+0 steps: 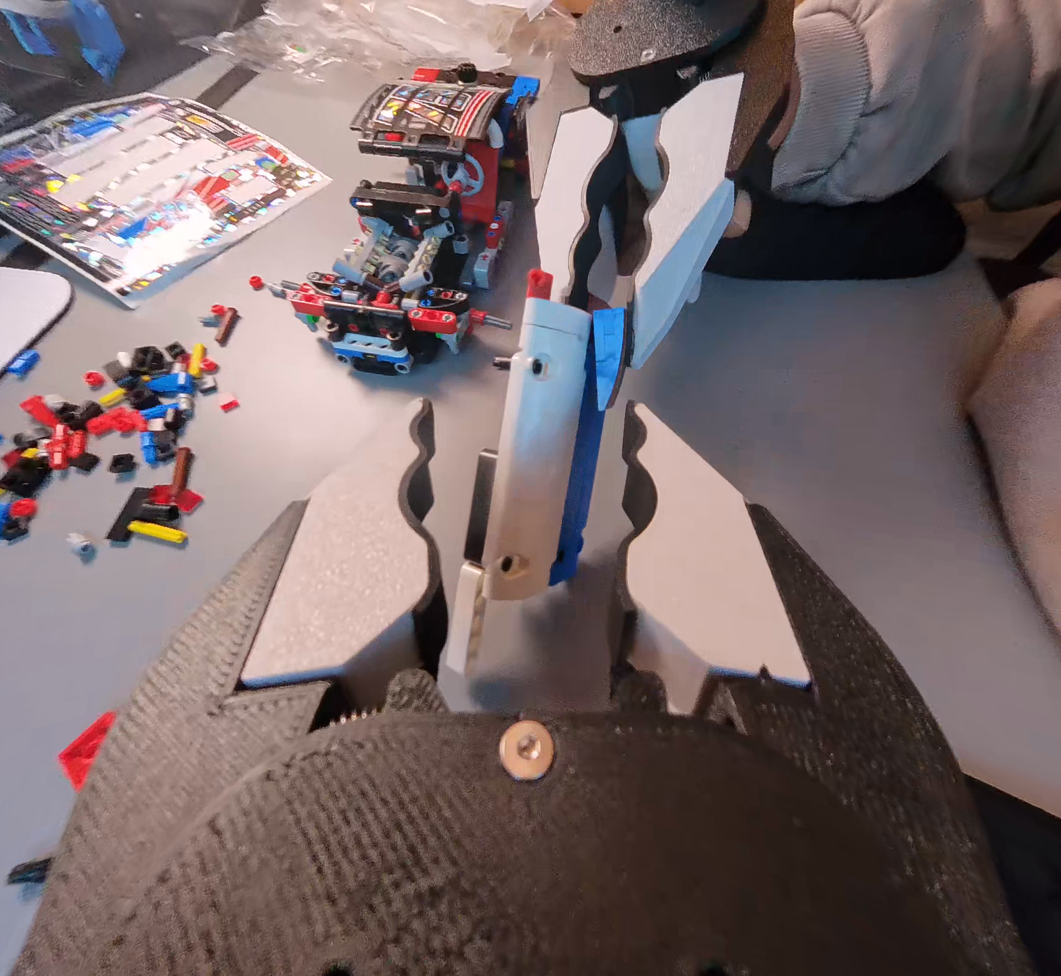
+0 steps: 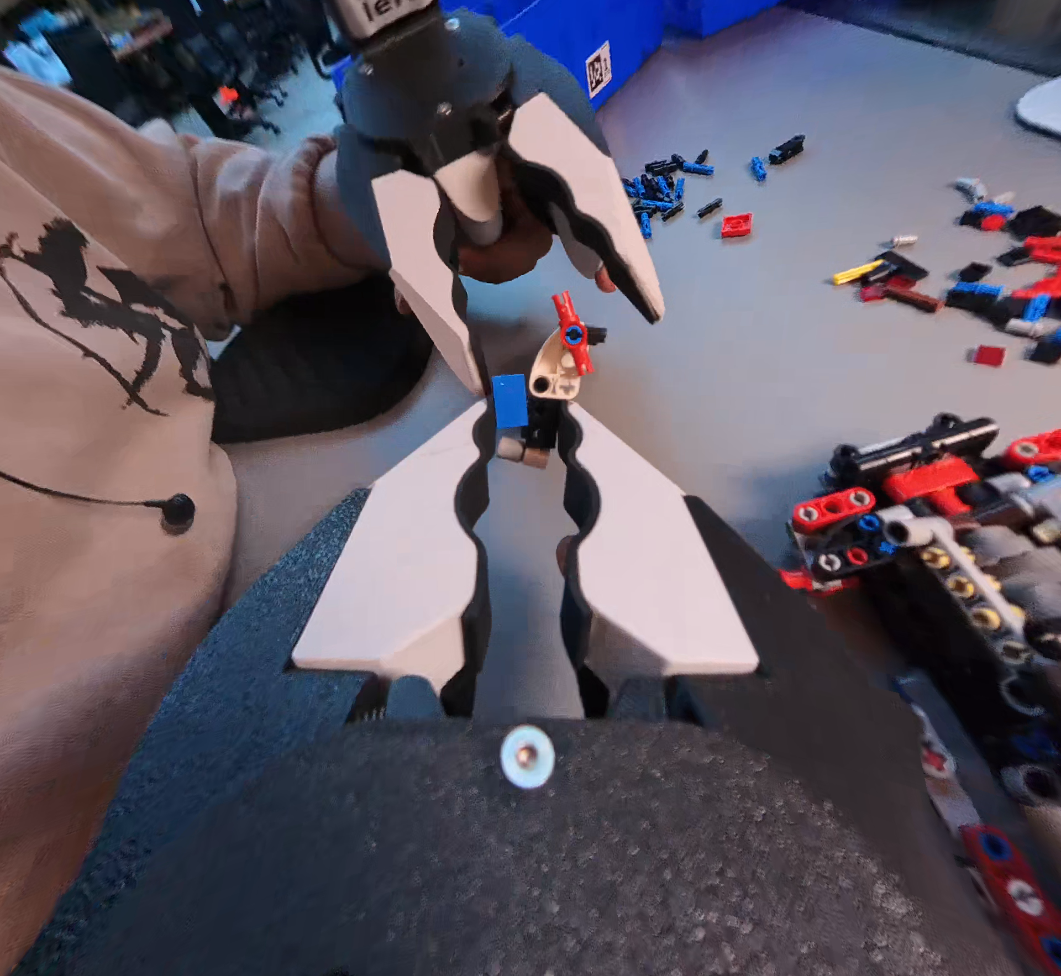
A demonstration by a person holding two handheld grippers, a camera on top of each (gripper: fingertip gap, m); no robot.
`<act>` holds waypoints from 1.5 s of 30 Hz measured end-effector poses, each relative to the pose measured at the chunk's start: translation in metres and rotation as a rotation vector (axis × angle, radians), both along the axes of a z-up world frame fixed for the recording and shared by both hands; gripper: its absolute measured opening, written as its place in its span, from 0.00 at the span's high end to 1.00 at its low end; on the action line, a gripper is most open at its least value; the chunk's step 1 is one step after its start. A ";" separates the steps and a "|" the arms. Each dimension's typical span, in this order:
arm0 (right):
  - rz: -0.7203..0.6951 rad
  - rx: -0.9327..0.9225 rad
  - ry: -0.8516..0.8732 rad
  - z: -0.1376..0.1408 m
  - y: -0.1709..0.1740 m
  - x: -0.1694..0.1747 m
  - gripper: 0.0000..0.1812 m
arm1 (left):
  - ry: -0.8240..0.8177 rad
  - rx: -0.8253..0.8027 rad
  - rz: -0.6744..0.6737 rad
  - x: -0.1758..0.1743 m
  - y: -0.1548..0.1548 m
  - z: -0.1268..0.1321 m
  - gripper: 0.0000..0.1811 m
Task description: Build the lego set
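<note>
On the grey table (image 1: 804, 431), the right gripper (image 1: 603, 340) is pinching the panel's (image 1: 545, 431) far end. The left gripper (image 1: 525, 431) is gaping wide around it, seemingly not touching. That thin pinch is risking the panel twisting loose.

A long panel piece (image 1: 545, 449) is held above the table (image 1: 804, 431), between the left gripper (image 1: 525, 495) and the right gripper (image 1: 608, 311) beyond it. To its left, in the left wrist view, the half-built car (image 1: 425, 219) is set on the table. Farther left a sticker sheet (image 1: 143, 190) is laid, with loose pieces (image 1: 103, 431) scattered in front of it. Behind the car, plastic bags (image 1: 402, 1) are spread.
</note>
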State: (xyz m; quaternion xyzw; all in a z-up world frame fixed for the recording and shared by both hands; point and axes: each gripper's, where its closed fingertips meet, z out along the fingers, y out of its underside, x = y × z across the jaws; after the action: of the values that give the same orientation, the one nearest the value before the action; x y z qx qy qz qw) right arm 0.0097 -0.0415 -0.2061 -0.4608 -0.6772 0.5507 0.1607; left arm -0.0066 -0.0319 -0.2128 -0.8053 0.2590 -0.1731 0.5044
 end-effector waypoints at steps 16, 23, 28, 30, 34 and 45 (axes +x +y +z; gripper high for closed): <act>0.127 0.455 0.288 0.012 -0.022 0.006 0.88 | -0.042 0.199 -0.231 0.034 -0.026 0.011 0.91; 0.152 0.428 0.289 0.020 -0.028 0.009 0.86 | -0.061 0.250 -0.245 0.037 -0.029 0.017 0.91; 0.176 0.381 0.272 0.019 -0.028 0.011 0.89 | -0.115 0.206 -0.269 0.040 -0.032 0.016 0.91; 0.201 0.369 0.281 0.019 -0.030 0.014 0.89 | -0.179 0.161 -0.314 0.040 -0.037 0.016 0.90; 0.239 0.390 0.282 0.017 -0.033 0.018 0.89 | -0.327 0.088 -0.375 0.036 -0.046 0.023 0.94; 0.304 0.399 0.259 0.022 -0.042 0.023 0.89 | -0.440 0.091 -0.467 0.035 -0.058 0.034 0.98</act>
State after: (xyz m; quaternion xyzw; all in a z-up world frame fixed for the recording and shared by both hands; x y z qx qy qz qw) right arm 0.0329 -0.0838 -0.1846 -0.2390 -0.8073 0.4787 0.2492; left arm 0.0280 -0.0899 -0.1788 -0.6442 0.3288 -0.4423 0.5303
